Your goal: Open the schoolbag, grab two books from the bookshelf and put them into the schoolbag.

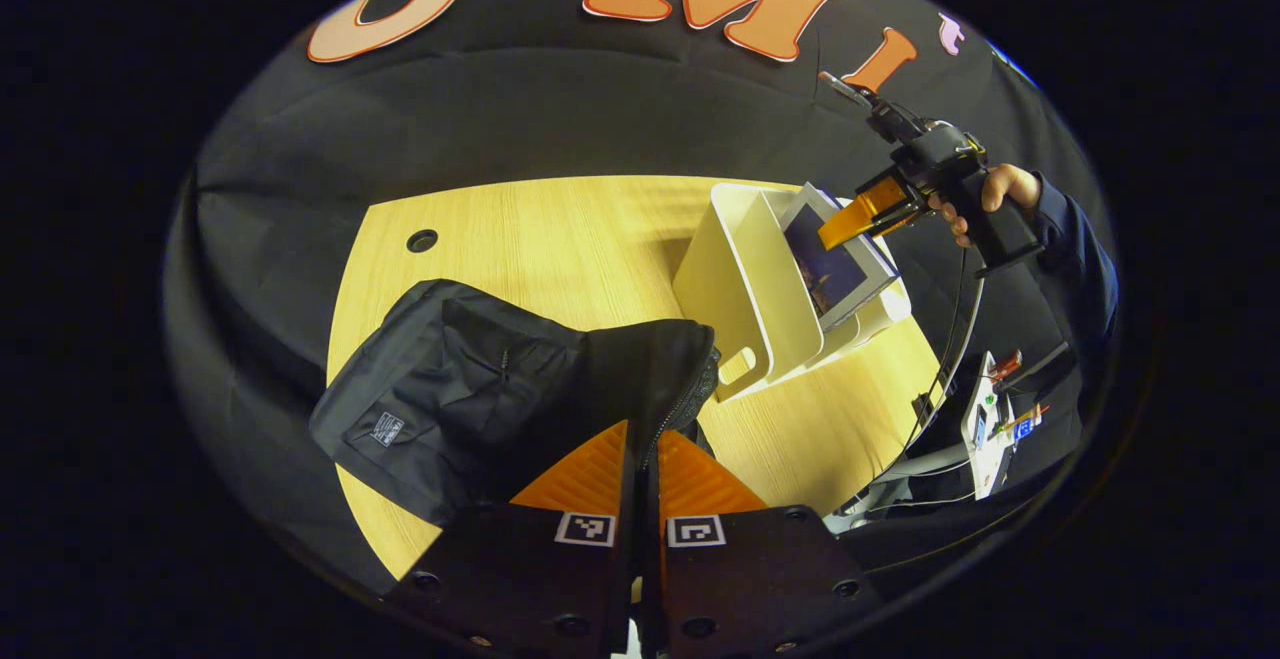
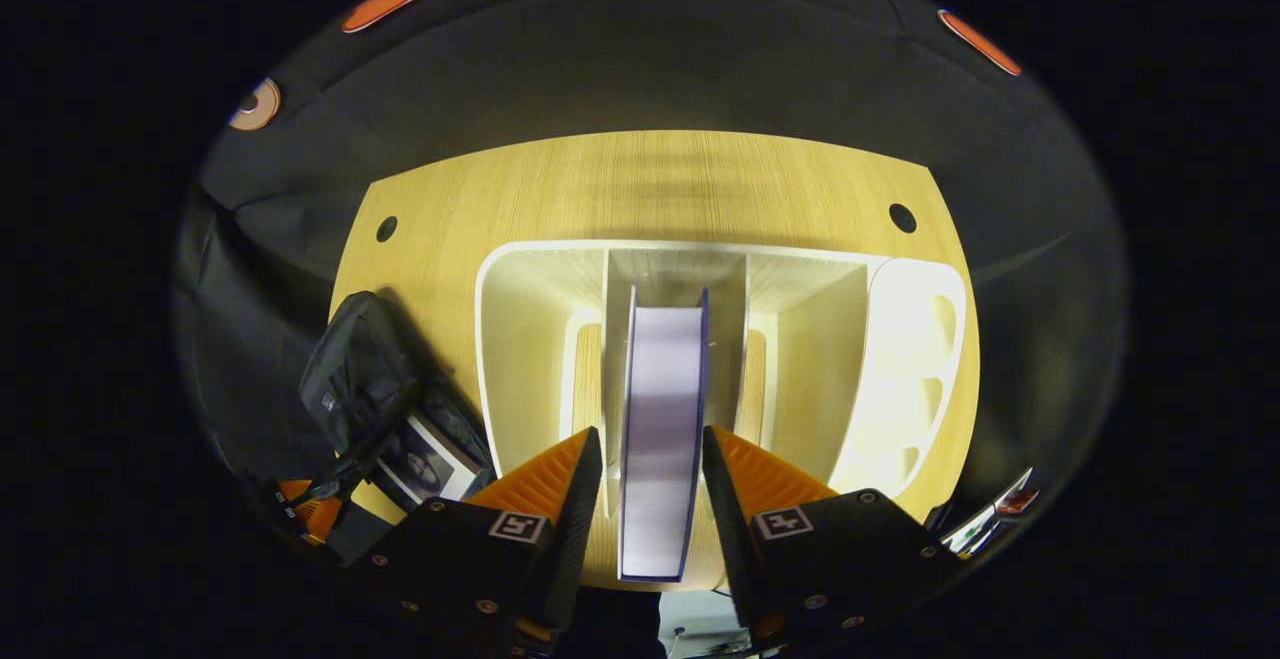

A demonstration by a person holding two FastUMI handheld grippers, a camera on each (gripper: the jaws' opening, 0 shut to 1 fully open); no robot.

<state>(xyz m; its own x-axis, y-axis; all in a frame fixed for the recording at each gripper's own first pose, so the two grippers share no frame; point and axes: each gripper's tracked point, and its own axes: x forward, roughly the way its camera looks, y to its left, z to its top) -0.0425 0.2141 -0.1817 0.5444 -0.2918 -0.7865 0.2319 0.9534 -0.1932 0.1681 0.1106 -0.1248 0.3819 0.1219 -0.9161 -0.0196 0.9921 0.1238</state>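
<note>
Black cloth makes up the schoolbag (image 1: 440,389), which lies on the pale wood surface (image 1: 560,239) at about 8 o'clock in the left gripper view. A small white label (image 1: 387,428) is sewn on its front pocket, but the writing on it is too small to read. The left hand-held gripper (image 1: 640,464) is pinched tight on the bag's zipper edge (image 1: 690,389), with both fingers pressing the cloth between them.

One white bookshelf (image 1: 750,289) stands on the surface at about 2 o'clock from the bag in that view. One book (image 1: 835,264) leans inside it, with a dark picture on its cover. I cannot read any words on the cover. In the left gripper view the right hand-held gripper (image 1: 855,219) is at the top of that book, held by a hand (image 1: 985,194) in a dark sleeve (image 1: 1085,259).

In the right gripper view the book (image 2: 660,429) stands on its edge in the middle slot of the bookshelf (image 2: 520,339). The right hand-held gripper (image 2: 652,479) is open, with one finger on each side of the book and a small gap on both sides. At 8 o'clock in that view the bag (image 2: 360,369) gapes open, and one more book (image 2: 430,464) with a grey picture shows inside it. The surface has two round holes (image 2: 386,229), one near each far corner.
</note>
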